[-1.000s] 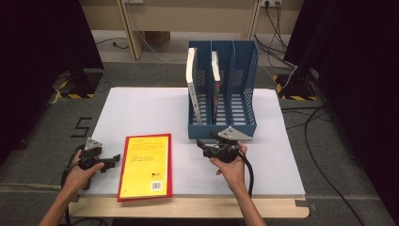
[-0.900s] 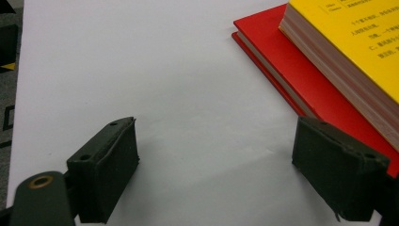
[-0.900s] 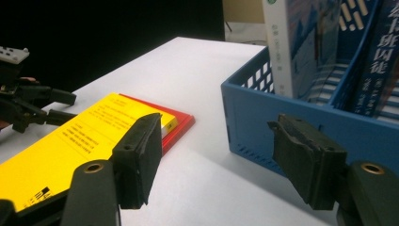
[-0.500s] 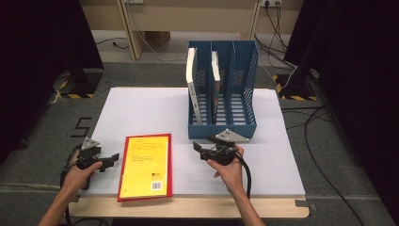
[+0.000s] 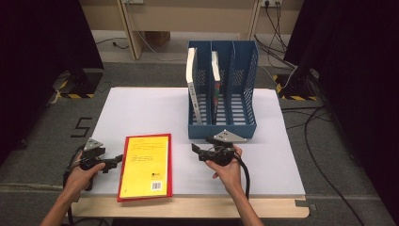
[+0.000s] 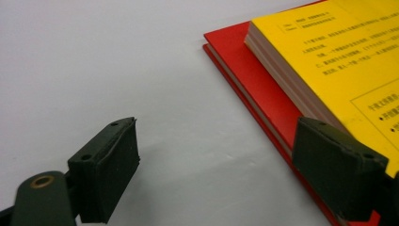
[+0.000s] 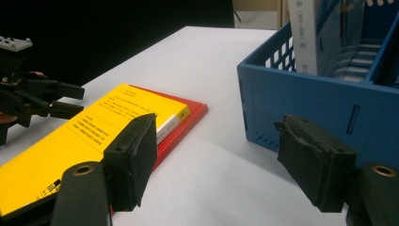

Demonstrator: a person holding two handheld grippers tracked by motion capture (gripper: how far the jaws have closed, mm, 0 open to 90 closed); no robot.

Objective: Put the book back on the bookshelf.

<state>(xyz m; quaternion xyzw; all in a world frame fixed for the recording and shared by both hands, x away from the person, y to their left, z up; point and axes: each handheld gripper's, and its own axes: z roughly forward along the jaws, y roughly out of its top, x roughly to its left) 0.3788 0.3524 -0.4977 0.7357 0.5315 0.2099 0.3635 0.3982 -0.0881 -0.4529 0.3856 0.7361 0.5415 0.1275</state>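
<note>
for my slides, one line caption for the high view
Two open grippers, left gripper and right gripper, flank a yellow book.

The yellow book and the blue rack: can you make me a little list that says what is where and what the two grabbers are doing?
yellow book: lies flat on a red book, near the table's front edge
blue rack: three slots, farther back; two books standing in it
left gripper: open, beside the books' left edge, holding nothing
right gripper: jaws just opening, nothing between them, in front of the rack
</note>
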